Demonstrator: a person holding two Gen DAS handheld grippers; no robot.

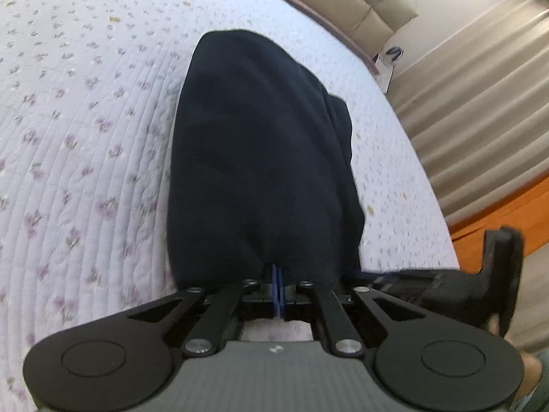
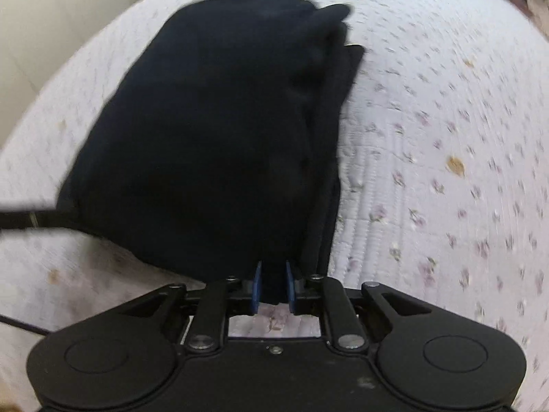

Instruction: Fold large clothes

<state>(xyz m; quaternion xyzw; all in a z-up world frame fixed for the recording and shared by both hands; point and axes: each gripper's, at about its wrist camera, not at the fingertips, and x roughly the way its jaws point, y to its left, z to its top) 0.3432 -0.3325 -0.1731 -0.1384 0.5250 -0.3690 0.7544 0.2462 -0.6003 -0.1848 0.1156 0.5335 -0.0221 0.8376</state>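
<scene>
Item: dark garment (image 1: 260,158), navy/black, large, already doubled into a thick bundle w/ several layers showing along its right edge. Lies on the bed (image 1: 85,137), quilted cover w/ small floral print; near edge of the cloth is raised into both claws.

Step (est.): mid-fold, near hem gripped at two pts, prob. about to be carried over to the far end or set down and squared.

Left claw (image 1: 278,274): blue pads pressed together, no gap visible, thin bit of the near hem pinched between.

Right claw (image 2: 273,283): pads a little apart, thick wad of cloth filling the gap, pads appear to press on it. Also seen at the right of the left view.

Next move (est.): both claws travel together, level, so layers stay aligned; right edge already staggered, may slip further.

Surroundings: padded headboard (image 1: 343,3) far side; curtain (image 1: 473,86) right.
</scene>
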